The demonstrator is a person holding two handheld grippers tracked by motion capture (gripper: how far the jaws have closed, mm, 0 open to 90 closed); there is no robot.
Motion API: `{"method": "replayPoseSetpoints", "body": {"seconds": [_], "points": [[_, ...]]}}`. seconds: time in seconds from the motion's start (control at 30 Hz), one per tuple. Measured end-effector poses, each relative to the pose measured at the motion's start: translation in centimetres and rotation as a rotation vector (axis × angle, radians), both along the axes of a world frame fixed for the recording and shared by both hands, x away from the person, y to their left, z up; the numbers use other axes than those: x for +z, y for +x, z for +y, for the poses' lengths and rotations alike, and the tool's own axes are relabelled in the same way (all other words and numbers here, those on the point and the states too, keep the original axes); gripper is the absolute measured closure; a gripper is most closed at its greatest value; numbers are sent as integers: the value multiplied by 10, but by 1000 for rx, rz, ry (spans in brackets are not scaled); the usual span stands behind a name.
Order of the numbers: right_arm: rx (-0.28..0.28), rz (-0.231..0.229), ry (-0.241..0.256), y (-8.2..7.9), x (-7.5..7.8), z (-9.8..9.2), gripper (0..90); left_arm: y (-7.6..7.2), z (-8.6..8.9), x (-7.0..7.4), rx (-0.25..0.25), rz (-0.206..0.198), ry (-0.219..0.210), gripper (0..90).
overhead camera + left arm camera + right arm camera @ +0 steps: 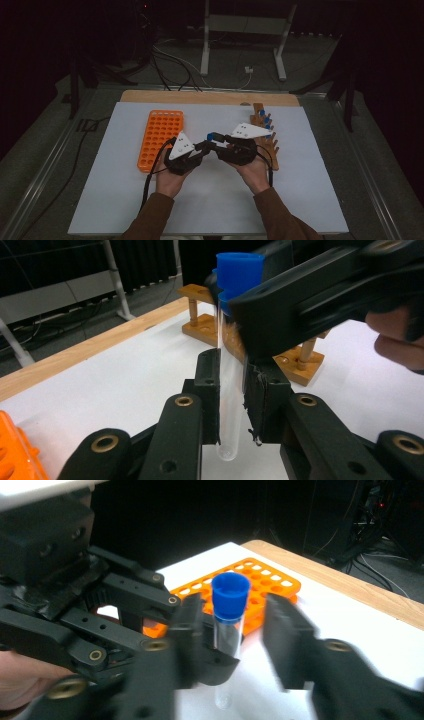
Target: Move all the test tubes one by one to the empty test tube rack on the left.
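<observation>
Holding a clear glass test tube with a blue cap (231, 365) upright between my two grippers, above the white table mat (210, 200).

Leftmost lies the orange plastic tube rack (160, 139), flat on the mat. My left gripper (231, 405) clamps the tube's lower half, jaws closed on the glass. My right gripper (227, 625) has its jaws spread on either side of the capped top, not gripping. Farther right stands the wooden peg rack (265, 135) with other blue-capped tubes.

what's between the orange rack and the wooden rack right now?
In the high view, both grippers meet between the orange rack and wooden rack: left gripper grips the blue-capped tube, right gripper open around it.
</observation>
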State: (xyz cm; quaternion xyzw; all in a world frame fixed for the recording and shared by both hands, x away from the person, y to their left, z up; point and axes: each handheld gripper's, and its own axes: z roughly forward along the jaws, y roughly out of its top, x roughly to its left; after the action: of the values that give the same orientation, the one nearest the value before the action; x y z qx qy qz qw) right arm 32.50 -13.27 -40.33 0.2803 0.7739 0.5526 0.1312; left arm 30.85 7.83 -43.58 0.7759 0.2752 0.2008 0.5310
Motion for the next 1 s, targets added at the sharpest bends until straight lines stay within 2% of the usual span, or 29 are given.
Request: {"method": "replayPoseSetpoints", "body": {"seconds": [0.03,0.07,0.1,0.13,0.17,0.2,0.33,0.57,1.0], "points": [[1,1,8,0,0,-2,515,0,1,0,3,2,-4,780],[-12,0,9,0,1,-5,413,1,2,0,5,5,-6,780],[-12,0,9,0,1,-5,413,1,3,-1,9,8,-9,780],[-26,-8,8,0,2,-7,316,1,5,-1,13,8,-7,780],[-36,-12,7,-1,2,-8,265,1,6,-2,17,13,-15,781],[-36,-12,7,-1,2,-8,265,1,8,-2,21,16,-13,781],[-81,-16,-14,0,0,-13,92,1,16,-3,39,21,-21,780],[-143,-14,-30,0,-7,-26,0,-1,35,-4,74,28,-27,780],[-199,-15,-35,-5,-14,-56,0,-4,65,-13,142,46,-43,780]]}}
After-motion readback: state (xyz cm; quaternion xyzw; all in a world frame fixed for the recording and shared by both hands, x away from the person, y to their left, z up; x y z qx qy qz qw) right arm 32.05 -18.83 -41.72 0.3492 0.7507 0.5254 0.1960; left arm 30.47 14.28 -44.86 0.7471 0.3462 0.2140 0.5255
